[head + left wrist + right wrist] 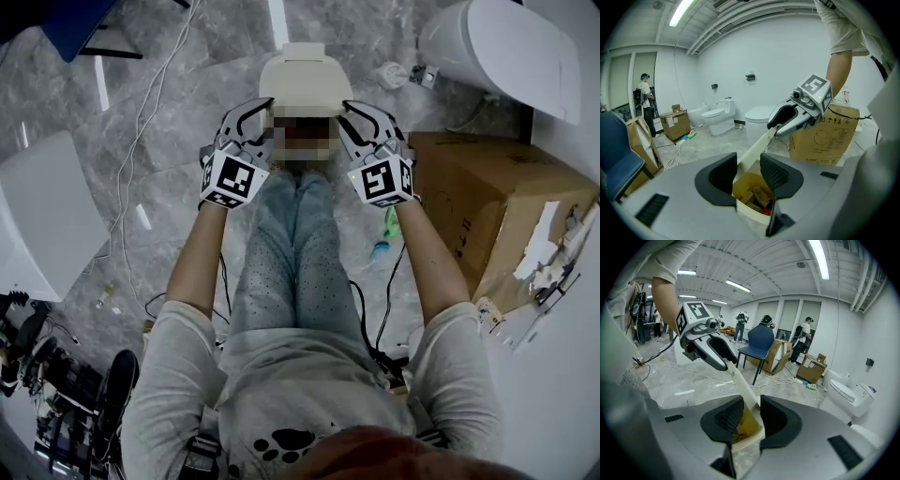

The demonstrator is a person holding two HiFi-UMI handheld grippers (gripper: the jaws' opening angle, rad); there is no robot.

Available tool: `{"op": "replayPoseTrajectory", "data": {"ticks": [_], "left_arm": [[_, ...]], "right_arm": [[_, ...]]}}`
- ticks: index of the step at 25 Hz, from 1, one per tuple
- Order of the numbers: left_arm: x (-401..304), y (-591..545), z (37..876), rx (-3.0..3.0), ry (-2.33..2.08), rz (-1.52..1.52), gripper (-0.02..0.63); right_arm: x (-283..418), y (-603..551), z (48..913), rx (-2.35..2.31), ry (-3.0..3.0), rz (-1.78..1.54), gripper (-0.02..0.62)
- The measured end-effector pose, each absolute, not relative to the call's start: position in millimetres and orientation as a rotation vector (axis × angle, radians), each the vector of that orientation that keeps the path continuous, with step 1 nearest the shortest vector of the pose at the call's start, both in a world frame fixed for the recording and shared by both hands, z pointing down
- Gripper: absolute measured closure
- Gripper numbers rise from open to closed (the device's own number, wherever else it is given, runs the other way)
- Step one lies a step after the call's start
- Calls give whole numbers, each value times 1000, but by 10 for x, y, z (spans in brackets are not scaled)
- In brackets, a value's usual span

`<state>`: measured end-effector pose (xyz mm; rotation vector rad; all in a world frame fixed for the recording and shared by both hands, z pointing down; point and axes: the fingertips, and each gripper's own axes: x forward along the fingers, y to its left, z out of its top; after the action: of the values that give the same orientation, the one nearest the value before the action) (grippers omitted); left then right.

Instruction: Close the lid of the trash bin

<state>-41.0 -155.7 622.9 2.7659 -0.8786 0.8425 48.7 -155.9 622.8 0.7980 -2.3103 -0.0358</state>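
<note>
Grey marbled floor (169,141) fills the room, with white cables (141,103) trailing over it. At the head view's right a large cardboard box (487,206) stands on the floor, and a white toilet (497,47) sits beyond it. In the right gripper view a blue chair (759,345) stands further off among more boxes, with people by the far windows.

The person's legs in pale jeans (295,253) run up the middle of the head view towards the trash bin (750,213), a cream bin standing on the floor just ahead. Its lid (305,84) is raised, not down on the rim. Both gripper views show it edge-on as a thin cream strip slanting up from the bin's mouth.

The left gripper (264,117) is at the lid's left side and the right gripper (349,120) at its right side. Each points downward from a bare forearm, and each marker cube faces the head camera.

In the left gripper view the jaws stand apart, and the lid's edge rises through the gap between them towards the other gripper. The right gripper view shows the same from the opposite side: jaws apart, with the lid's edge in the gap. Whether any pad touches the lid I cannot tell.

Below the jaws a yellow liner (740,187) lines the bin, holding small scraps of rubbish (758,197).
</note>
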Motion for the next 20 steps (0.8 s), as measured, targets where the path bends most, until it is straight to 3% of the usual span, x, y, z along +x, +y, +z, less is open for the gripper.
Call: {"op": "replayPoseTrajectory", "data": {"ticks": [20], "left_arm": [[-398,-1123,6534,2787,-804,968,449]], "right_arm": [[481,-1135,6562,722,-2234,-123,463]]}}
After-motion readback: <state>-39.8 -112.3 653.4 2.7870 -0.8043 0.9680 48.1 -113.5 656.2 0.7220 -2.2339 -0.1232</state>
